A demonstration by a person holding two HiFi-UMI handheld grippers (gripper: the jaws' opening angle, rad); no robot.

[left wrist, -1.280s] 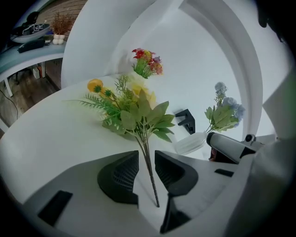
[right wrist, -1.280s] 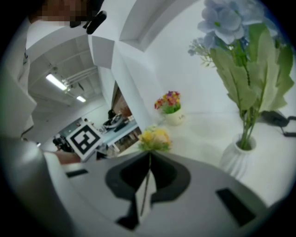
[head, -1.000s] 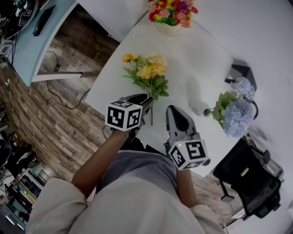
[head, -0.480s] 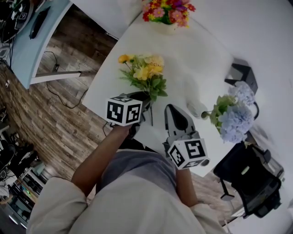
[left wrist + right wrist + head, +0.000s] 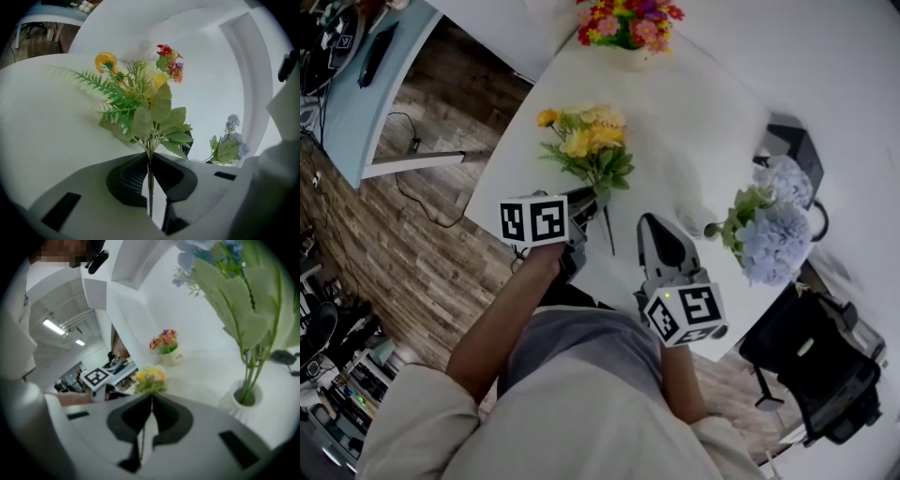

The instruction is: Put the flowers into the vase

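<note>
A bunch of yellow flowers (image 5: 586, 150) with green leaves lies on the white table (image 5: 694, 103). Its thin stem (image 5: 150, 187) runs back between the tips of my left gripper (image 5: 150, 157), whose jaws have just been closing and now pinch it just below the leaves. In the head view my left gripper (image 5: 598, 194) sits at the bunch's near end. My right gripper (image 5: 649, 221) rests beside it, shut and holding nothing. The white vase (image 5: 694, 208) with pale blue flowers (image 5: 773, 239) stands just right of it, and it also shows in the right gripper view as the vase (image 5: 243, 404).
A small pot of red and pink flowers (image 5: 623, 23) stands at the table's far edge. A black object (image 5: 787, 141) lies behind the vase. A black chair (image 5: 811, 366) is at the right, off the table. Wooden floor (image 5: 412, 234) lies beyond the table's left edge.
The left gripper's marker cube has rolled and shifted a little to the left by the bunch's stem. The right gripper has stayed put.
</note>
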